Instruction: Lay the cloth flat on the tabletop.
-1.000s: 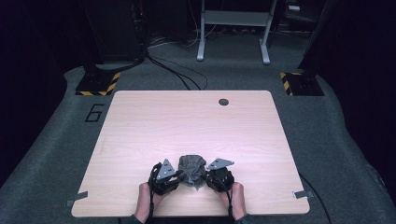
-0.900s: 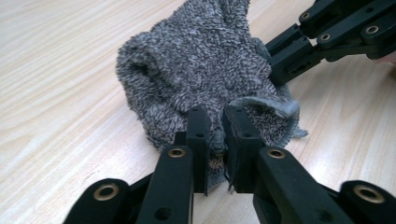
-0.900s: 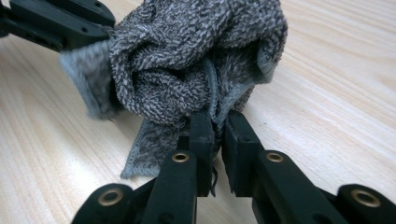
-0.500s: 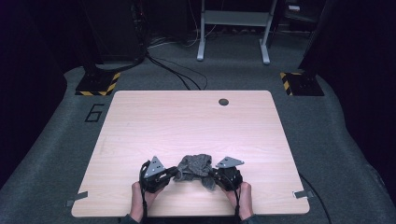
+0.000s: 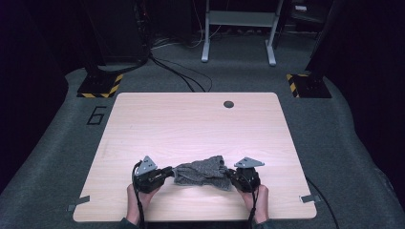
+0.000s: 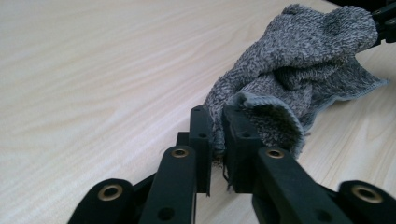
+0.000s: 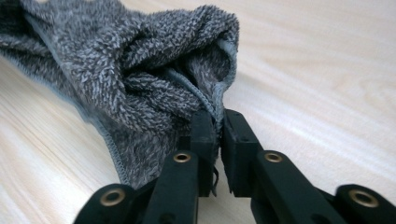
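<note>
cloth [image 5: 200, 171]: grey, bunched, on the surface [image 5: 191, 124] near the front edge, strung between the two grippers
left gripper [image 5: 168, 172]: jaws clamped on the cloth's left end, edge pinched between the pads [image 6: 201, 135]
right gripper [image 5: 230, 174]: jaws clamped on the cloth's right end, hem caught between them
hands: one behind each gripper, low over the surface

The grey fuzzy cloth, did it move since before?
Yes. The grey fuzzy cloth got stretched wider along the wooden table's near edge as both claws spread apart.
</note>
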### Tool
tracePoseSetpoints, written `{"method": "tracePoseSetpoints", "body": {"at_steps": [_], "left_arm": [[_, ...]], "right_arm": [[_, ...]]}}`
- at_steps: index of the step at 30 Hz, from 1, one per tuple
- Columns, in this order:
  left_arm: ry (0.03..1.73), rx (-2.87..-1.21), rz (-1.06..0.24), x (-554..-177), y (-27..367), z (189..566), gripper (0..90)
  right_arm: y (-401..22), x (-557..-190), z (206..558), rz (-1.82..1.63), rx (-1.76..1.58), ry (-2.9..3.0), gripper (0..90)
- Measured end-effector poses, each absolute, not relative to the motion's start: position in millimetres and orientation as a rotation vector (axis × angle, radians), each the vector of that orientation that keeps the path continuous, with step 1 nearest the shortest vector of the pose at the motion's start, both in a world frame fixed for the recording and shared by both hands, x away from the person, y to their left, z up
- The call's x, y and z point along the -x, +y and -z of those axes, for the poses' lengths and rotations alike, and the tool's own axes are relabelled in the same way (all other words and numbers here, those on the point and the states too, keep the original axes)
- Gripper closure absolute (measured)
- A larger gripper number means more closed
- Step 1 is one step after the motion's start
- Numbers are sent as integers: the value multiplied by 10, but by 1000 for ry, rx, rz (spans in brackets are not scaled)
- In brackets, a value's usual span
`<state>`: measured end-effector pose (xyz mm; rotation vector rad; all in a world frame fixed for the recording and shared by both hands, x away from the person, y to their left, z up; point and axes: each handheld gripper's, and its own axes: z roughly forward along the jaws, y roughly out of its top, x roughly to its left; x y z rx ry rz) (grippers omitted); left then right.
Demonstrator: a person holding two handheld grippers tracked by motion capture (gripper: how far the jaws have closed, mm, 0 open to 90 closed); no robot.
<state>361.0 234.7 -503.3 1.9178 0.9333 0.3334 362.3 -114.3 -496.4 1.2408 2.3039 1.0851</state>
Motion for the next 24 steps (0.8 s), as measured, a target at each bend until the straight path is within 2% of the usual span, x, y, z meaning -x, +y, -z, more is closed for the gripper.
{"method": "tracePoseSetpoints", "body": {"at_steps": [2,5,12,16,19,22,24], "left_arm": [[976,-1934,-312,-3646,2358,5065,609],[991,-1922,-308,-3617,2403,5058,459],[980,-1896,-339,-3492,2442,4944,288],[958,-1906,-358,-3423,2380,4882,237],[920,-1957,-372,-3379,2280,4880,229],[899,-2028,-411,-3353,2172,4955,264],[907,-2062,-432,-3352,2116,5019,410]], "right_arm": [[-1123,-3647,5009,-1065,-1244,2325,704],[-1164,-3636,4985,-1101,-1222,2326,573],[-1206,-3535,4788,-1156,-1174,2292,430],[-1076,-3518,4772,-1147,-1117,2329,386],[-954,-3557,4835,-1087,-1100,2381,389],[-853,-3615,4930,-1027,-1083,2398,484],[-811,-3640,4984,-1004,-1084,2404,609]]}}
